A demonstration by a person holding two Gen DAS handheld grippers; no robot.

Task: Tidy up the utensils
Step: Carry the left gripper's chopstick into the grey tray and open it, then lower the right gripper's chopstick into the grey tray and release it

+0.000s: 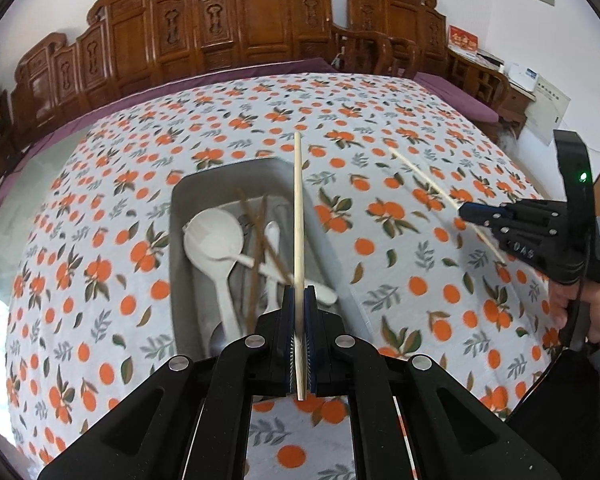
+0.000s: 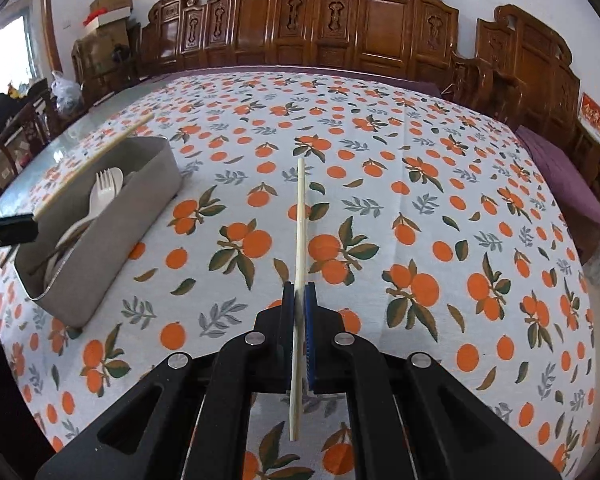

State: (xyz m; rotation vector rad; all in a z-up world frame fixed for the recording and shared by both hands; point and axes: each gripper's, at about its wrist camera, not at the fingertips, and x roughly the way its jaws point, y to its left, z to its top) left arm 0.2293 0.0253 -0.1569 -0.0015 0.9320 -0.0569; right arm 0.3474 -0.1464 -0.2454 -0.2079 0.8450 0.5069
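Left hand-held gripper (image 1: 299,300), chopstick (image 1: 298,208) clamped between its jaws

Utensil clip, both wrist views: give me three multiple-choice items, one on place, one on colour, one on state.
1. Where is the fork?
A. inside the grey bin
B. on the tablecloth
C. in a gripper

2. What colour are the fruits printed on the tablecloth?
A. blue
B. orange
C. purple

3. What is the right gripper doing?
A. standing open, holding nothing
B. holding a spoon
C. shut on a pale chopstick

Answers: 1 A, its tines stick up from the bin; 2 B, orange fruits cover the cloth; 3 C, the chopstick runs between its closed fingers.
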